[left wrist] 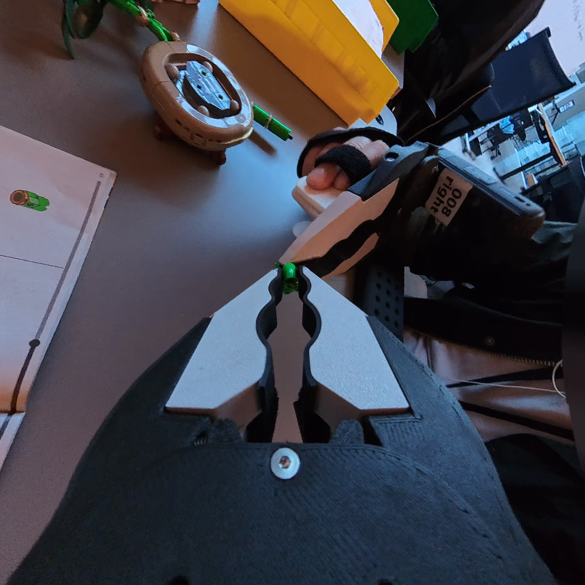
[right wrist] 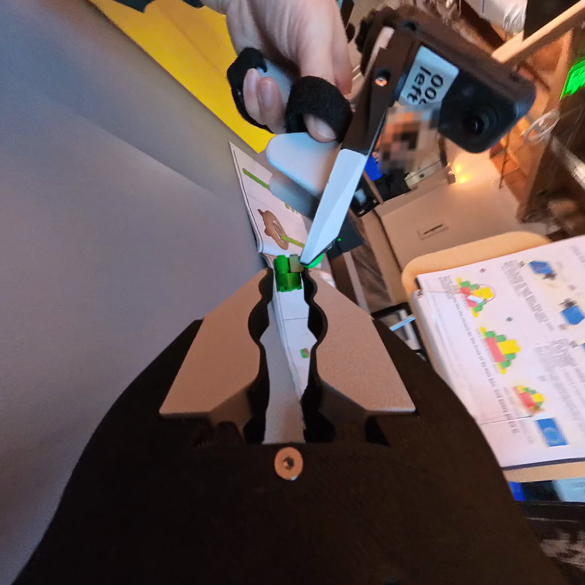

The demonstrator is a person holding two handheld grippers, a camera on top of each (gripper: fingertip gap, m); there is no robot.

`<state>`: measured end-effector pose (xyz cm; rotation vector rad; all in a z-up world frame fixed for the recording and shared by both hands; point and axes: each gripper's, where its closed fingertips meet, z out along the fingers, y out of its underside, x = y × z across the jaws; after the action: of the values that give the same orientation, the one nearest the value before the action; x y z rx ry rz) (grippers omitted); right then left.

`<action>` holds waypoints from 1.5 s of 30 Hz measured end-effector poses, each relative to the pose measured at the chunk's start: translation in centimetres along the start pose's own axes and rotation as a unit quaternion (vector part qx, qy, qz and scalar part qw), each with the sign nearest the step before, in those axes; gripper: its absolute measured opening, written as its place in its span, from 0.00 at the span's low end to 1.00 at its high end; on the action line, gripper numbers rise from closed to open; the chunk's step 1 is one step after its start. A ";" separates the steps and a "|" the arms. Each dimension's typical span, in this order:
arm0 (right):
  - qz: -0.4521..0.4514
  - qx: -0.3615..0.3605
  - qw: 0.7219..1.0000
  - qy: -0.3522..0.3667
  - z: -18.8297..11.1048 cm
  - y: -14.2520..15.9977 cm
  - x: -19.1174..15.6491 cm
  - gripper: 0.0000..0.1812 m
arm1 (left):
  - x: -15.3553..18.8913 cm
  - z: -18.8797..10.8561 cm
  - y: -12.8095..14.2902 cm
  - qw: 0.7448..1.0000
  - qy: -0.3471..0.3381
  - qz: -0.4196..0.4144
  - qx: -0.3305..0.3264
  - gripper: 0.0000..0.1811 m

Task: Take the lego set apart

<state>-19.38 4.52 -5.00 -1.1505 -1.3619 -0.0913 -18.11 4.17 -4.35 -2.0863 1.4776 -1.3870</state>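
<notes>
A small green lego stem piece is pinched between both grippers, held in the air above the table edge. My left gripper is shut on it. In the right wrist view my right gripper is shut on its green round part, with a small tan part at the top. The left gripper grips that tan end from above; the right gripper meets the piece tip to tip. The brown lego pot stands on the table, with a green stem section beside it.
A yellow bin stands at the back, with a green block behind it. An open instruction booklet lies at the left. Leafy green lego parts lie at the far left. A printed sheet with brick pictures lies off the table's right. The tips of both grippers are at nearly the same place. The brown lego pot is about 20 centimetres from both grippers' fingertips. Left tips and right tips are each some 25 centimetres from the green stem section.
</notes>
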 end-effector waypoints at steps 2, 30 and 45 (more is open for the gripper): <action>0.079 -0.002 0.997 -0.024 0.1 0.3 0.0 0.14 | -0.5 0.1 -0.5 1.000 -0.009 -0.011 0.016 0.04; 0.100 -0.118 0.988 0.007 0.8 3.6 1.1 0.10 | -1.6 1.2 -1.8 0.995 0.035 -0.049 0.084 0.09; 0.167 -0.083 0.982 -0.028 1.5 4.2 -0.1 0.11 | -3.5 2.6 -0.4 0.991 0.047 -0.105 0.069 0.03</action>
<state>-17.74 7.54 -7.77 -1.5181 -1.2082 0.0716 -15.91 6.46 -7.42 -2.1643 1.1831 -1.6351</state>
